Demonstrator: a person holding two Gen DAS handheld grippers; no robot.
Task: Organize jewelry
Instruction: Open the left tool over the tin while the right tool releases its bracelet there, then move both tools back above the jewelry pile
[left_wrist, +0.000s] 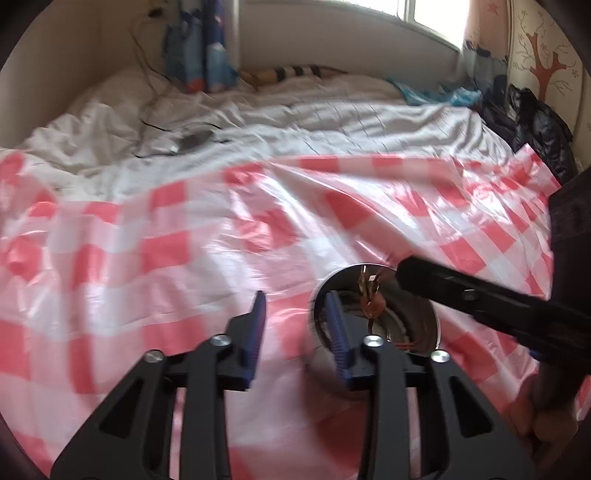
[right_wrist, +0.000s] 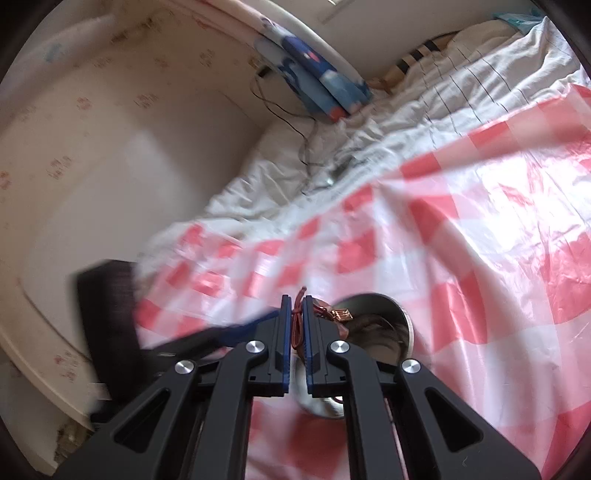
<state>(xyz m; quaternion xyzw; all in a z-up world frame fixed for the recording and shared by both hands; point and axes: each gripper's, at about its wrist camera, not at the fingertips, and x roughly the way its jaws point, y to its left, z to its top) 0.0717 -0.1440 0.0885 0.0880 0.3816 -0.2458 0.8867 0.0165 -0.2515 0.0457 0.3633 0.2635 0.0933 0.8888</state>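
A round shiny metal bowl (left_wrist: 428, 325) sits on the red-and-white checked plastic sheet (left_wrist: 184, 240). My left gripper (left_wrist: 297, 314) is open and empty, its right finger at the bowl's near rim. My right gripper (right_wrist: 296, 306) is shut on a red cord necklace (right_wrist: 295, 325) with a gold clasp (right_wrist: 341, 315), held over the bowl (right_wrist: 391, 306). In the left wrist view the right gripper's fingers (left_wrist: 424, 273) reach in from the right, and the necklace (left_wrist: 371, 295) hangs into the bowl.
The sheet lies on a bed with rumpled white bedding (left_wrist: 258, 122). A black cable (left_wrist: 147, 85) and blue bags (left_wrist: 199, 55) lie at the head end. Dark clothes (left_wrist: 532, 118) are piled at the right. A wall (right_wrist: 110, 166) runs along the bed.
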